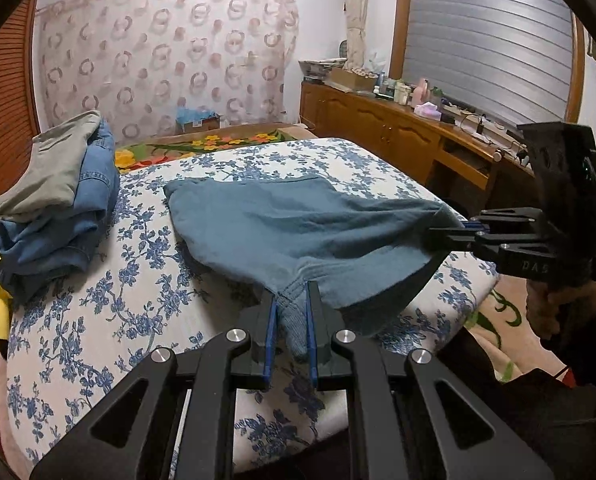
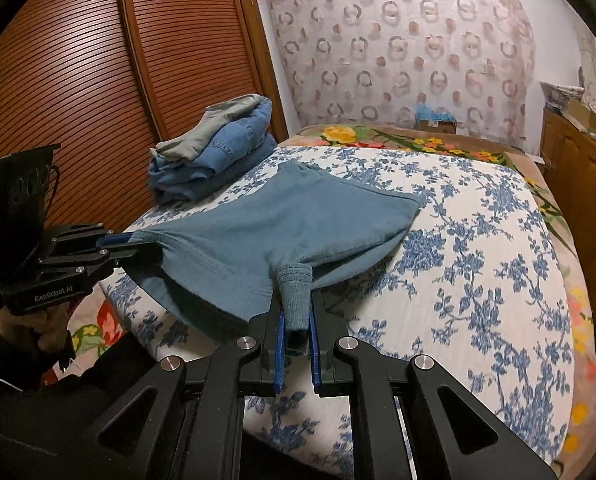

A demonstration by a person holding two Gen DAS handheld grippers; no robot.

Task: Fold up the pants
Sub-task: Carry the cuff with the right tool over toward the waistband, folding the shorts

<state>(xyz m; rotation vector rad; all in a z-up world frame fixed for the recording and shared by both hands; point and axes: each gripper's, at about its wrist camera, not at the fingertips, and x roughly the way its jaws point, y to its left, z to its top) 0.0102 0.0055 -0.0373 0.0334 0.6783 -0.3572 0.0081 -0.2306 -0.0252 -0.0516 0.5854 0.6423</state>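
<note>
Across bed (image 1: 98,320), pants (image 1: 282,224) hang pinched between both hand-held grippers.

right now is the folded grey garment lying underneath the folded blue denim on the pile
No, the folded grey garment lies on top of the folded blue denim, at the far corner of the floral bedsheet.

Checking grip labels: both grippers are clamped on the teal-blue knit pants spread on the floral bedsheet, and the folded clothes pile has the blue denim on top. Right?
Not quite. In the folded clothes pile a grey garment lies on top, with the blue denim under it; the right wrist view shows this. Left gripper and right gripper both clamp the teal-blue knit pants on the floral bedsheet.
</note>
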